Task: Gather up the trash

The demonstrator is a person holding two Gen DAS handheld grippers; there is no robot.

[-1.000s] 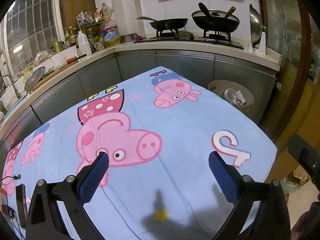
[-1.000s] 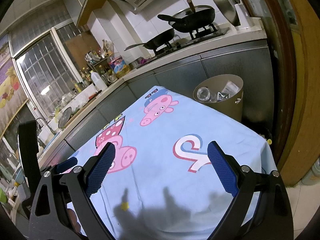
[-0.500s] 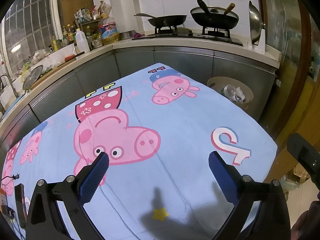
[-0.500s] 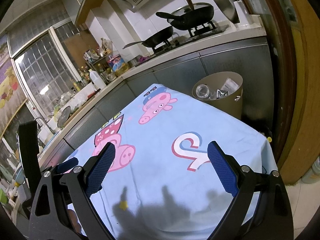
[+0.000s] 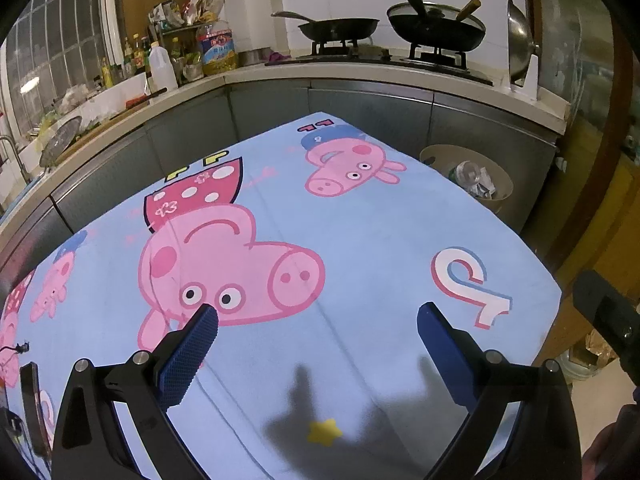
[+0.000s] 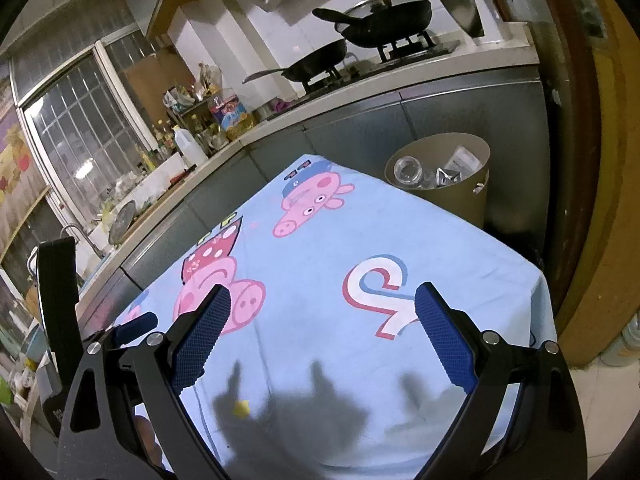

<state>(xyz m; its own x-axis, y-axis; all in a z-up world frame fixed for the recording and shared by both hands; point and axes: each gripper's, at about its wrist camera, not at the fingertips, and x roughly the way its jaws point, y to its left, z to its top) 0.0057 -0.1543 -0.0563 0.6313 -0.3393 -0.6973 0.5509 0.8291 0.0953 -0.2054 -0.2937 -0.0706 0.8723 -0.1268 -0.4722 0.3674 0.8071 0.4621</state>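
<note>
Blue cloth (image 5: 360,232) bare | bin (image 6: 444,196) at 1 o'clock holds trash | left gripper (image 5: 316,328), right gripper (image 6: 322,308) jaws wide, empty, ready

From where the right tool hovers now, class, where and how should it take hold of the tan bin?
Grip the bin by its thin upper rim, coming down from above, one finger inside and one outside. It stands upright and open-topped, and its round body looks too wide for the right tool to span.

Two pans (image 5: 340,28) on the stove, one trash bin (image 6: 448,196), one cartoon tablecloth (image 5: 360,232), two grippers: left gripper (image 5: 318,340), right gripper (image 6: 322,328)
</note>
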